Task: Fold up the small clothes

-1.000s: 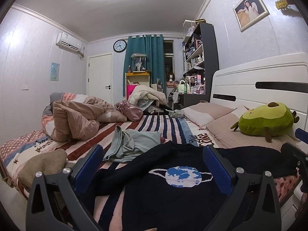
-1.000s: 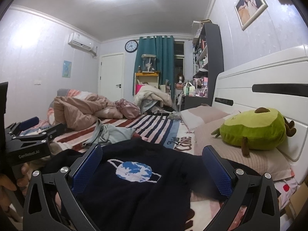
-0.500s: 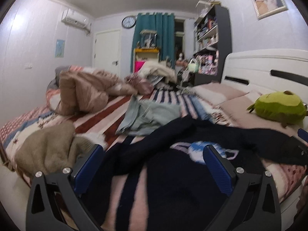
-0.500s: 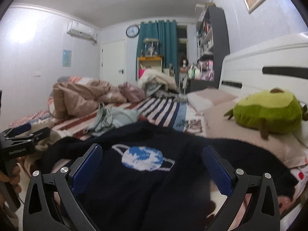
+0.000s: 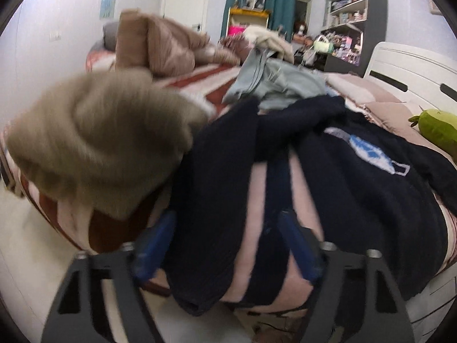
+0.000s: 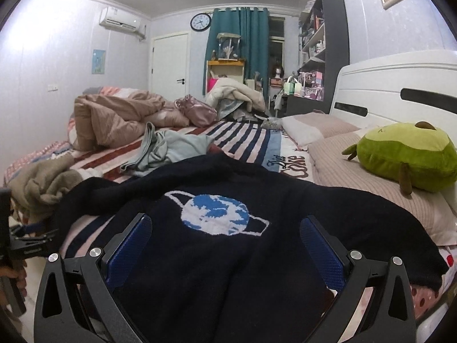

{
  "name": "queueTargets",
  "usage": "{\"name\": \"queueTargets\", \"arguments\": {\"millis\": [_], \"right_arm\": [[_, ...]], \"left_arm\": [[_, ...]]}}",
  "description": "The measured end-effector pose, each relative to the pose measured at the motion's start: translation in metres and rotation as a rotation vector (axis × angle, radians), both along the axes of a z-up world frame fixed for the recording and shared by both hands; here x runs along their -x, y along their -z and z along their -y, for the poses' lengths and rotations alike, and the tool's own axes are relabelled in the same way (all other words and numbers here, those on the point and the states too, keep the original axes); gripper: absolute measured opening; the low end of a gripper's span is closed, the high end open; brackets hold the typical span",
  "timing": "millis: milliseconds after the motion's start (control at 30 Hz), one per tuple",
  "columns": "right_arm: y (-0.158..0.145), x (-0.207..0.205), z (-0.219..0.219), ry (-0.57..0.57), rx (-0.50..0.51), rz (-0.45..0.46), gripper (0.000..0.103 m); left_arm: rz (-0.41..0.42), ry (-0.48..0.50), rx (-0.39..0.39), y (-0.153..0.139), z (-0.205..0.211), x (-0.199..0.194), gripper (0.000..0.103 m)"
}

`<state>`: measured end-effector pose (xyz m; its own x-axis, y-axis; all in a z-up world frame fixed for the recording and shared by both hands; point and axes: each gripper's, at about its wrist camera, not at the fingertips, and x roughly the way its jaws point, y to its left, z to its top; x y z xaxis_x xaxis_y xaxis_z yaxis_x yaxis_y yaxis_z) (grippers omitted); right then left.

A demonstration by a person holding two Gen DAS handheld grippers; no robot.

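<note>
A dark navy sweater (image 6: 228, 257) with a blue planet design lies spread on the bed; it also shows in the left wrist view (image 5: 357, 194). Its left sleeve (image 5: 211, 214) hangs over the bed's near edge. My left gripper (image 5: 225, 237) is open, its blue fingers on either side of that sleeve. My right gripper (image 6: 225, 245) is open, low over the sweater's lower body. The left gripper also shows at the far left of the right wrist view (image 6: 31, 243). A beige garment (image 5: 108, 143) and a pale blue garment (image 6: 171, 148) lie crumpled on the bed.
A green avocado plush (image 6: 405, 157) rests on pillows by the white headboard (image 6: 400, 85). A bunched pink quilt (image 6: 114, 117) lies at the far left of the striped bedsheet (image 6: 242, 137). Shelves (image 6: 322, 57) stand at the back.
My left gripper has dropped low and moved left to the bed's edge, its fingers now around the hanging sleeve and narrower. My right gripper has tilted down slightly over the sweater.
</note>
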<state>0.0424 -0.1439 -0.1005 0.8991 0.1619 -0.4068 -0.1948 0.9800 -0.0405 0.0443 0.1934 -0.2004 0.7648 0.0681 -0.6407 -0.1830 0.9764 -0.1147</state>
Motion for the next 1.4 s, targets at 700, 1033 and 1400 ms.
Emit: {"name": "queueTargets", "arguments": {"millis": [700, 1033, 1400], "right_arm": [[0.001, -0.017, 0.035, -0.004, -0.107, 0.004, 0.103], [0.018, 0.004, 0.120, 0.157, -0.108, 0.000, 0.103], [0.039, 0.015, 0.177, 0.276, -0.131, -0.075, 0.103]], "left_arm": [[0.242, 0.208, 0.076, -0.117, 0.046, 0.007, 0.007], [0.195, 0.699, 0.320, -0.140, 0.191, -0.065, 0.008], [0.020, 0.882, 0.372, -0.093, 0.248, -0.059, 0.057]]}}
